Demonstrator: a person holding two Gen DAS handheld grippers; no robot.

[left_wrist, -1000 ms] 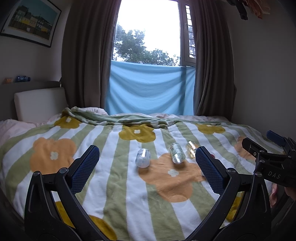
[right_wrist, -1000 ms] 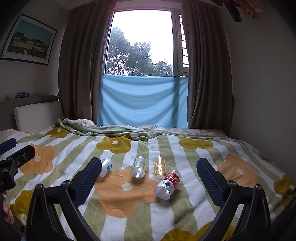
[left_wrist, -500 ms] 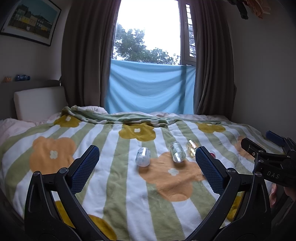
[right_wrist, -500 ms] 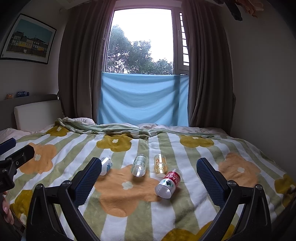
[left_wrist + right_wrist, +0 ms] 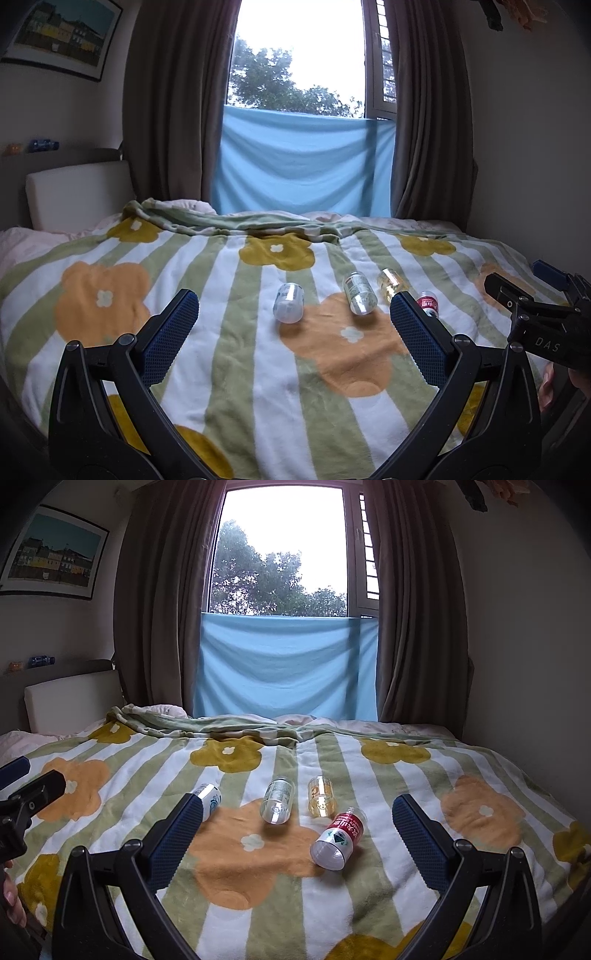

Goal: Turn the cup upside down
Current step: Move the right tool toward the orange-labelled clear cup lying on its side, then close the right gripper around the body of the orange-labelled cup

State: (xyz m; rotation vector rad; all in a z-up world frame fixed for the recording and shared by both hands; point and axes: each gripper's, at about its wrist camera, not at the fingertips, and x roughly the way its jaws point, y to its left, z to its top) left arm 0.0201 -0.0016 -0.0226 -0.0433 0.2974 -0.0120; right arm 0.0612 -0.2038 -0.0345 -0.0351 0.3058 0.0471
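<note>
Several small clear cups lie on their sides in a row on the flowered blanket (image 5: 332,915). From left to right: a white-and-blue printed cup (image 5: 288,307) (image 5: 208,801), a clear cup (image 5: 359,297) (image 5: 277,799), a yellowish cup (image 5: 391,282) (image 5: 321,796), and a red-labelled cup (image 5: 338,838) (image 5: 427,304) whose mouth faces me. My left gripper (image 5: 293,334) hovers open, short of the cups, with nothing between its fingers. My right gripper (image 5: 295,840) is open too, above the blanket in front of the red-labelled cup. Each gripper shows at the edge of the other's view.
The bed fills the room's width, with a white headboard cushion (image 5: 70,698) at the left and a wall at the right. A blue cloth (image 5: 288,664) hangs under the window between dark curtains. A rumpled blanket fold (image 5: 207,725) runs along the far side.
Both views have drifted slightly forward and down toward the cups. The cups have not moved and both grippers stay open.
</note>
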